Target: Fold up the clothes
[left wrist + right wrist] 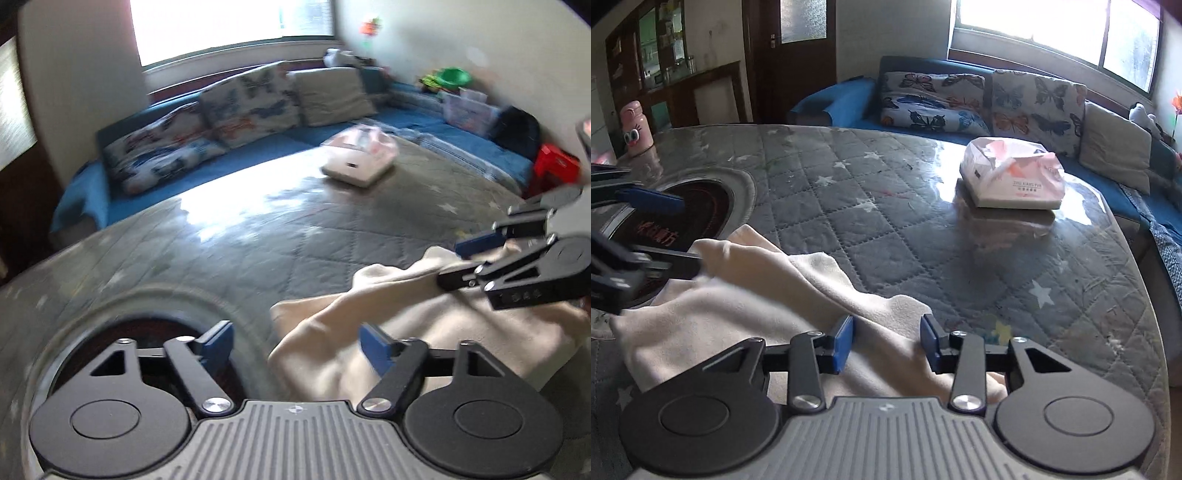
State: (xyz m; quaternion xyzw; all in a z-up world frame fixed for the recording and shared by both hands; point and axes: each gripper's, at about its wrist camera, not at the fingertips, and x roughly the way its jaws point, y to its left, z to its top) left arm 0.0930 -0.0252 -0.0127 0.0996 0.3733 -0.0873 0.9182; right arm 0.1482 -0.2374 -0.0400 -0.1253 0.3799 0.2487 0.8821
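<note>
Quilted counter (886, 206) is carrying a cream garment (738, 314) at lower left, both claws (297, 343) (886, 341) gaping apart around its folds for gripping.

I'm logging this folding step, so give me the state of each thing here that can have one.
cream garment: crumpled on the table, not yet folded
left gripper: open, fingers apart, holding nothing
right gripper: open, cloth lying between its fingers
tissue pack: opened, resting on the table
dark door: shut
</note>
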